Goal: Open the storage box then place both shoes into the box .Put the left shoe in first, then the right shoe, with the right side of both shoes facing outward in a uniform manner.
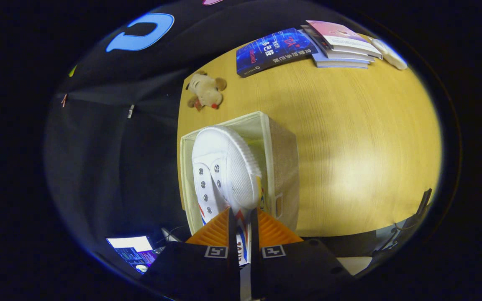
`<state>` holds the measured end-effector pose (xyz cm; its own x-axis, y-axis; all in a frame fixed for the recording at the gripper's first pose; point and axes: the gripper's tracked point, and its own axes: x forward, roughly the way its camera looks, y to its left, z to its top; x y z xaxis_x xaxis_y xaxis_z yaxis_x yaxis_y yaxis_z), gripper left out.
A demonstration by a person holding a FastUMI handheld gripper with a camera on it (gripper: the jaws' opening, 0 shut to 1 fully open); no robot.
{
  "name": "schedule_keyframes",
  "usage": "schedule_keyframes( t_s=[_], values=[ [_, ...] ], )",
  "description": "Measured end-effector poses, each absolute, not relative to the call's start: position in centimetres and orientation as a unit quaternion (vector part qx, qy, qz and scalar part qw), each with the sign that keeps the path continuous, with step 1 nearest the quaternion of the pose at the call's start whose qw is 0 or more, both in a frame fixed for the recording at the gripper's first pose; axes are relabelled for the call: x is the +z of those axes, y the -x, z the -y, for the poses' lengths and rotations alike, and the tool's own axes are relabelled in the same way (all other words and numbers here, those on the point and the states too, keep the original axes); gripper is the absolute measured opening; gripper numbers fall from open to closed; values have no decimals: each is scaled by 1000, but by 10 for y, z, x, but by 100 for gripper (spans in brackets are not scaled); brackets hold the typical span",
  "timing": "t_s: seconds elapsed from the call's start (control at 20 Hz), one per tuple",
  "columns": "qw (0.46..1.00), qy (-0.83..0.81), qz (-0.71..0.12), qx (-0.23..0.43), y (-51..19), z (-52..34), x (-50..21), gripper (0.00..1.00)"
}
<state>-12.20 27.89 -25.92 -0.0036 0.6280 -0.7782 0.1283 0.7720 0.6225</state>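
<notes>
My gripper [241, 217] is shut on the heel edge of a white canvas shoe [220, 171], both fingers pressing on the thin wall of the shoe. The shoe hangs on its side straight ahead of the fingers, its ribbed white sole turned to the right and its eyelets to the left. Below and around it is the open cream fabric storage box [280, 159], standing at the table's near left corner. The shoe covers most of the box's opening, so what lies inside is hidden. I cannot tell whether the shoe touches the box's bottom.
The box stands on a wooden table [349, 138]. A small plush toy [205, 92] lies beyond the box near the table's left edge. A blue book [274, 50] and a stack of books [341, 44] lie at the far side. A lit screen [134, 248] sits low beside the fingers.
</notes>
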Motion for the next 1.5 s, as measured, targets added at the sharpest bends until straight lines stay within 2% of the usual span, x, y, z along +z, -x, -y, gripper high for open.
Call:
schedule_keyframes(
  t_s=[0.1, 0.2, 0.25, 0.45, 0.5, 0.6, 1.0, 1.25, 1.5],
  values=[
    [641, -278, -688, 197, 125, -282, -261, 18],
    [627, -307, -684, 211, 123, -296, -253, 30],
    [625, -320, -679, 214, 120, -303, -254, 25],
    [636, -331, -664, 210, 107, -288, -245, 83],
    [641, -329, -661, 209, 105, -284, -245, 91],
    [652, -324, -652, 210, 103, -278, -246, 98],
    [692, -319, -608, 225, 104, -271, -231, 98],
    [773, -300, -517, 214, 67, -239, -208, 97],
    [852, -270, -422, 150, 26, -176, -190, 97]
  ],
)
